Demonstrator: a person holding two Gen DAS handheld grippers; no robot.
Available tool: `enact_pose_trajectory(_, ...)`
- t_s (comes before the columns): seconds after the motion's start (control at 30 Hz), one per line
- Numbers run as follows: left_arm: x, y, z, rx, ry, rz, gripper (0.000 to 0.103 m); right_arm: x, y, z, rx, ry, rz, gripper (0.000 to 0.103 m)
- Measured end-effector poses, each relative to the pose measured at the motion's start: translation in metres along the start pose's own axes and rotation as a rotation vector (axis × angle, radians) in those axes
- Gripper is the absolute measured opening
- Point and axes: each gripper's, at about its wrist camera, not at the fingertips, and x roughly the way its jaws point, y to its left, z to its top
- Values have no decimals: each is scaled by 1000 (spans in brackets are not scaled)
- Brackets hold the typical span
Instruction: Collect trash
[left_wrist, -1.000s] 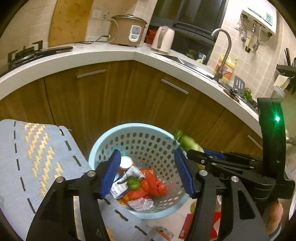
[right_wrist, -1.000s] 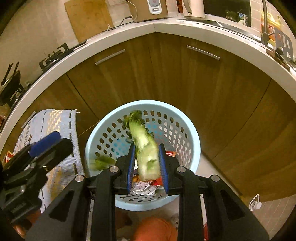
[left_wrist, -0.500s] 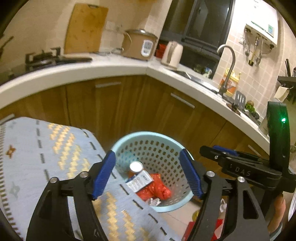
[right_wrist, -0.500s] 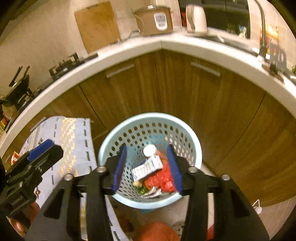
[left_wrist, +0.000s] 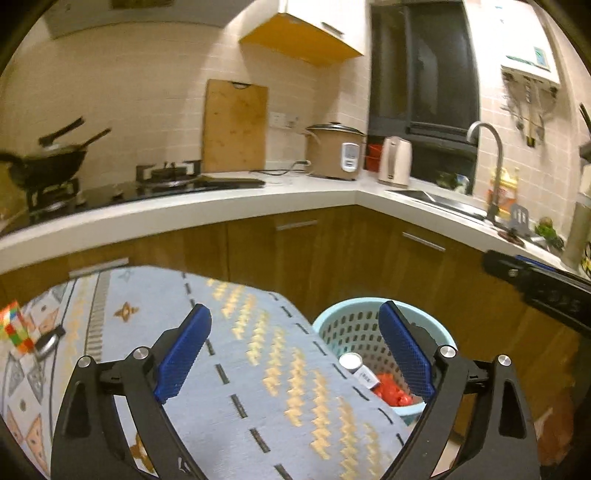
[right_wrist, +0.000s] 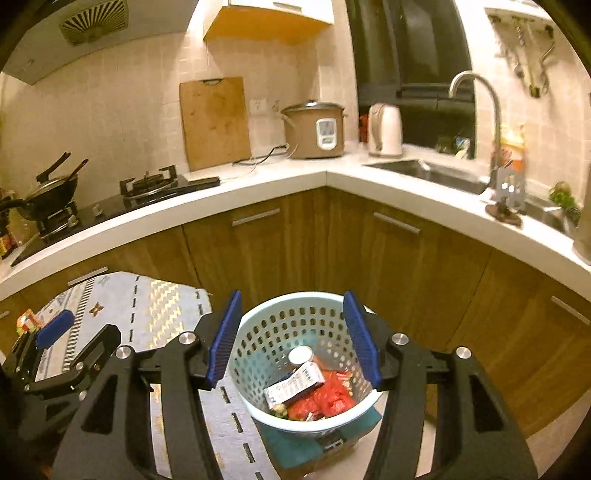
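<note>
- Jaws opening on both your left gripper and right gripper, nothing between them.
- Trash lies in your blue basket; its far side is hidden behind the cloth in the left view.

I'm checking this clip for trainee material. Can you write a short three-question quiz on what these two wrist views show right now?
1. True or false: the right gripper holds a vegetable stalk.
2. Where does the white carton lie? A) on the patterned cloth B) in the blue basket C) on the counter
3. Fill in: the left gripper hangs over the cloth with ____ between its pads.

Key
1. False; its jaws are opening with nothing between them.
2. B, beside the red bag and the can.
3. Nothing; its jaws are opening too.
</note>
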Motion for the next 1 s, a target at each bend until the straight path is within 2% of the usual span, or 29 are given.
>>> enact_pose_trajectory(0.13, 8, 12, -4, -46, 51, -11, 89, -6, 1, -1, 15, -33, -33, 55)
enact_pose_trajectory(0.33, 5, 12, -4, -39, 21, 27, 89, -5, -1, 3, 98, -22, -31, 56)
enact_pose_trajectory(0.5, -1, 7, 5, -31, -13, 35, 89, -8, 6, 10, 117, -16, -83, 58)
enact_pose_trajectory(0.53, -1, 5, 7, -37, -13, 46, 89, -10, 8, 12, 121, -18, -96, 58)
enact_pose_trajectory(0.6, -1, 6, 11, -65, -1, 23, 89, -13, 11, 13, 134, -21, -137, 58)
enact_pose_trajectory(0.67, -7, 5, 12, -80, -27, 31, 89, -16, 11, 15, 162, -16, -146, 58)
enact_pose_trajectory(0.83, -26, -3, 19, -38, -58, 76, 89, -31, 24, 16, 151, -6, -212, 59)
enact_pose_trajectory(1.0, -42, -8, 27, -17, -9, 57, 89, -39, 30, 11, 166, -5, -230, 61)
